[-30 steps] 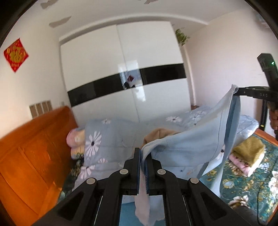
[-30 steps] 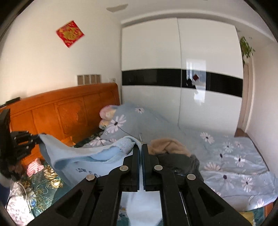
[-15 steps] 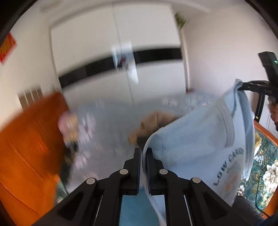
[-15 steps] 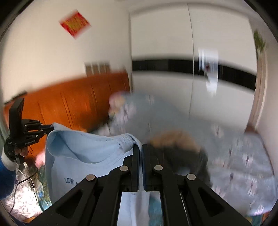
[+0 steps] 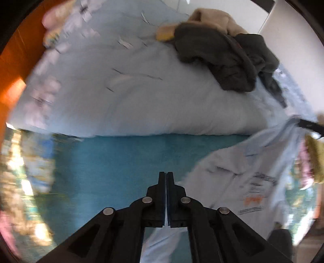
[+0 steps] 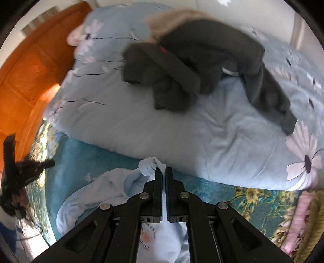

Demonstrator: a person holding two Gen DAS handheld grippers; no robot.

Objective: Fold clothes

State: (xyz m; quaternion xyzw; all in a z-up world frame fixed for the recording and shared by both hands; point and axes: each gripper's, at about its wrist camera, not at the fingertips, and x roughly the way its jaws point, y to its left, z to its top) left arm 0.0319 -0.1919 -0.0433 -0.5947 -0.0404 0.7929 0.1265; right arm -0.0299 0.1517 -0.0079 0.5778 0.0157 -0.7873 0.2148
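A light blue shirt (image 5: 239,182) with dark and orange print lies spread low over the teal bedspread (image 5: 121,161). My left gripper (image 5: 166,175) is shut on one edge of it, and cloth shows between the jaws near their base. The right gripper (image 6: 164,170) is shut on another edge, with a bunch of the shirt (image 6: 148,164) poking out at its tips and the rest sagging down to the left. Each view catches the other gripper: the right gripper (image 5: 309,126) at the far right, the left gripper (image 6: 22,170) blurred at the left.
A pale blue flowered duvet (image 6: 222,145) is heaped just beyond the shirt. On it lie dark grey clothes (image 6: 182,66) and a tan garment (image 5: 212,18). A folded yellow and pink stack (image 5: 312,159) sits at the right. An orange wooden headboard (image 6: 26,68) stands at the left.
Both grippers have swung down from holding the shirt up in the air. The shirt now hangs low over the teal bedspread, and the views point down at the bed.
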